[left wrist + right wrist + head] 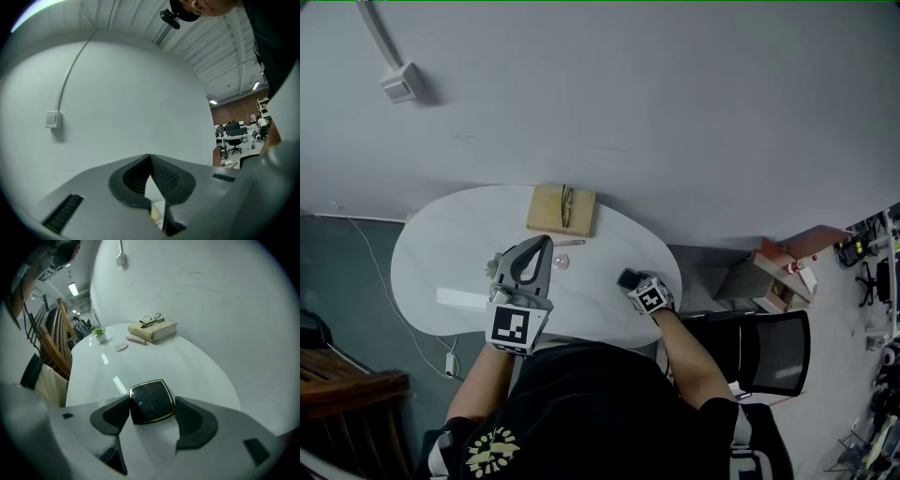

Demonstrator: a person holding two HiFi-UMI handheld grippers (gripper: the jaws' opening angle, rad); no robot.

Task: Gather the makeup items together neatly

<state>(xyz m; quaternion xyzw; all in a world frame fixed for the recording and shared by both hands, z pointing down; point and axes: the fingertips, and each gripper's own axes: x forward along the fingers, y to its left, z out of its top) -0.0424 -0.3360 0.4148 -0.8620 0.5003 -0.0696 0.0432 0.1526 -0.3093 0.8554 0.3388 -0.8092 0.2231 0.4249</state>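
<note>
Right now my right gripper (151,405) has its jaws clenched on a black square compact (150,399) with a thin gold edge. In the right gripper view the compact sits flat between the two dark pads, with the left pad pressed on one side and the right pad against the other. From the head view, that gripper and the compact sit at about 4 o'clock on the white oval counter (431,272), close to its near rim.

My left gripper (150,158) is empty. Its jaws are closed, the tips meeting with nothing between them. Its view looks up at the pale wall, where a small wall box (53,119) hangs on a cable conduit. In the head view it hovers over the middle of the counter, jaw tips pointing toward 12 o'clock.

The other makeup items lie apart from the compact. A small pink disc (121,347) rests near the counter's centre, just right of the left gripper's tips. A slim pinkish pencil (136,340) lies beyond it at roughly 1 o'clock, just in front of a tan book (157,331). The book is at 12 o'clock by the far rim, with folded glasses (151,320) on top. A tiny potted plant (99,333) stands at about 9 o'clock.
</note>
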